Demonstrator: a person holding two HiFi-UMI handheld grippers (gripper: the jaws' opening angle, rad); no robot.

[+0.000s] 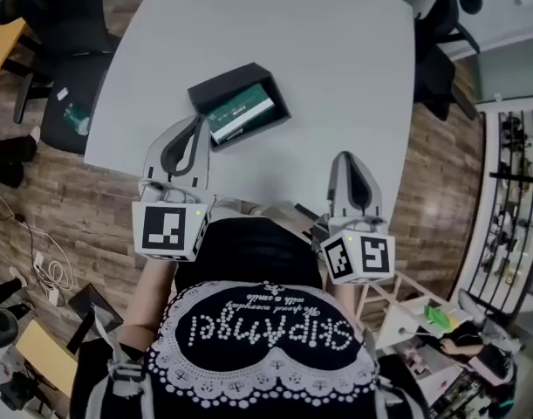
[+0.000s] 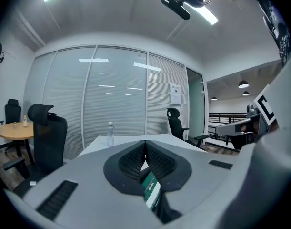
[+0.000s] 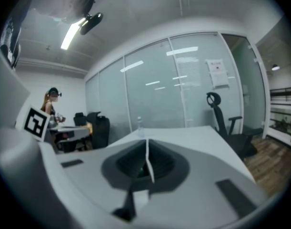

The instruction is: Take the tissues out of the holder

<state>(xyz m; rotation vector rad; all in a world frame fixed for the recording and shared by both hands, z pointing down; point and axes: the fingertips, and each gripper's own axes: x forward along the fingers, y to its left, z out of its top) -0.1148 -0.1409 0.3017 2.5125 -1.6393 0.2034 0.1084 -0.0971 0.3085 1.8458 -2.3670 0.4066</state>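
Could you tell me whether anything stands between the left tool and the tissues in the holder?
Nothing visible does: the left tool, shut, sits close beside the open-topped holder, and the tissues lie uncovered inside.
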